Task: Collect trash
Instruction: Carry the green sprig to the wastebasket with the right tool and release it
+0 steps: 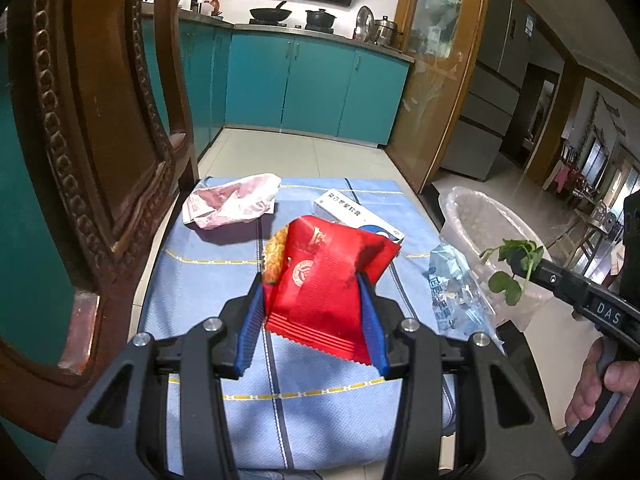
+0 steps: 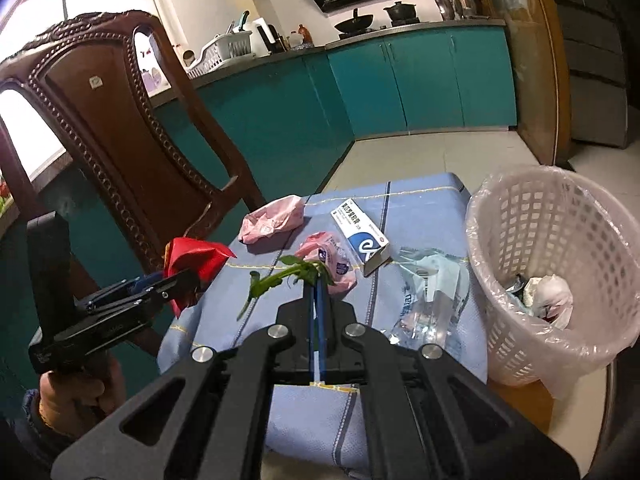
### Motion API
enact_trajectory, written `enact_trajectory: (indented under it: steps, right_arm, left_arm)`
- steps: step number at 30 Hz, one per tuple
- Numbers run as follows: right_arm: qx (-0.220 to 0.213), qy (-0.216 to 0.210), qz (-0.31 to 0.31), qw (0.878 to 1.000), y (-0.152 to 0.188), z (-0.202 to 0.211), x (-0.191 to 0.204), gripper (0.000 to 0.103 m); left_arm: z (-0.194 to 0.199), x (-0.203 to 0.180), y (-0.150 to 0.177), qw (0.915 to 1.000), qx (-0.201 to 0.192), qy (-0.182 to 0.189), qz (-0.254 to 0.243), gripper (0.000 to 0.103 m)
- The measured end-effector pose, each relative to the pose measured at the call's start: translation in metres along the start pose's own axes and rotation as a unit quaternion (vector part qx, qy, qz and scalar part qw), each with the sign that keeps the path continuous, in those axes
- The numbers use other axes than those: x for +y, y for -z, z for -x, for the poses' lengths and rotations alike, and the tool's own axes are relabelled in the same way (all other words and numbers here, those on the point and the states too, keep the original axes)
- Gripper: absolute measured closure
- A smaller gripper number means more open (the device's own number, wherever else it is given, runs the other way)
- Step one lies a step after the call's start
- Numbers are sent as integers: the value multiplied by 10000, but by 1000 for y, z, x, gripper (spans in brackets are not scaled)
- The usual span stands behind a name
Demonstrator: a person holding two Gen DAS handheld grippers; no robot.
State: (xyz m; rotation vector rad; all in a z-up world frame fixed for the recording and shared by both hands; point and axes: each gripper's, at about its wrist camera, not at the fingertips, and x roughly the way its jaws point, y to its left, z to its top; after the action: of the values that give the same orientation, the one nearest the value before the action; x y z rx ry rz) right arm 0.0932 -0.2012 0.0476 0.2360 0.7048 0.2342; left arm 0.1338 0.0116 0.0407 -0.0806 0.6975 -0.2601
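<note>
My left gripper (image 1: pixel 316 284) is shut on a red snack wrapper (image 1: pixel 324 280), held above the blue cloth (image 1: pixel 208 272); the same wrapper (image 2: pixel 192 258) and left gripper (image 2: pixel 176 280) show at the left of the right wrist view. My right gripper (image 2: pixel 318 280) is shut on a green leafy sprig (image 2: pixel 288 274), seen too (image 1: pixel 510 268) at the right gripper (image 1: pixel 528 266) beside the lined pink basket (image 2: pixel 556 224). On the cloth lie a crumpled pink bag (image 1: pixel 232 204), a white and blue box (image 2: pixel 360 236), a pink packet (image 2: pixel 332 260) and clear plastic packaging (image 2: pixel 432 300).
A carved wooden chair (image 1: pixel 96 128) stands close on the left of the cloth. The basket (image 1: pixel 476 216) sits at the cloth's right edge with trash inside. Teal kitchen cabinets (image 1: pixel 316 88) and tiled floor lie beyond. A person's hand (image 1: pixel 596 396) grips the right tool.
</note>
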Motion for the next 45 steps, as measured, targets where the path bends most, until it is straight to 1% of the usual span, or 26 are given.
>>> enact_trajectory:
  steps: [6, 14, 24, 28, 30, 32, 34, 35, 36, 37, 38, 39, 40, 41, 44, 45]
  right_arm:
    - [-35, -29, 59, 10000, 0, 4, 2, 101]
    - [98, 2, 151, 9998, 3, -4, 7, 101]
    - [136, 37, 219, 9997, 4, -7, 8, 101]
    - [-151, 233, 181, 9994, -5, 7, -3, 101]
    - [-536, 563, 59, 9970, -19, 25, -25, 101]
    - [-870, 966, -198, 9913, -32, 39, -57, 101]
    - [-967, 1297, -445, 9858, -38, 41, -87, 94]
    - [-889, 1401, -607, 9843, -38, 37, -107, 74]
    - [-652, 1545, -790, 9827, -35, 27, -128, 38]
    - [-504, 1697, -893, 9801, -32, 21, -138, 30]
    - [-362, 1924, -1088, 9746, -26, 17, -152, 30]
    - [-228, 1920, -1327, 9721, -22, 17, -163, 30]
    - [-214, 1822, -1476, 9719, -21, 20, -167, 30]
    - [-344, 1671, -1644, 9715, -21, 31, -169, 29]
    - [-798, 1349, -1834, 9704, -18, 61, -166, 15]
    - [-947, 1244, -1885, 9696, -16, 70, -165, 14]
  left_arm:
    - [-2, -3, 2, 10000, 32, -33, -59, 58]
    - [1, 2, 1, 10000, 42, -47, -18, 58]
    - [3, 5, 0, 10000, 26, -49, 20, 57]
    - [3, 5, 1, 10000, 30, -46, 23, 57]
    - [3, 5, 1, 10000, 28, -35, 20, 57]
    - [3, 5, 1, 10000, 20, -20, 17, 57]
    - [2, 4, 2, 10000, 36, -18, 5, 57]
    - [1, 4, 2, 10000, 57, -18, -1, 57]
    - [-1, 3, 3, 10000, 77, -13, -10, 57]
    - [-2, 2, 3, 10000, 97, -3, -22, 57]
    - [-4, 1, 4, 9999, 113, 16, -36, 57]
    - [-5, -1, 4, 9999, 126, 31, -77, 57]
    - [-6, -4, 5, 9998, 129, 28, -126, 57]
    - [-7, -6, 6, 9997, 140, 27, -184, 57]
    - [-8, -16, 8, 9993, 192, 160, -282, 57]
    - [-8, -19, 8, 9991, 210, 208, -311, 57]
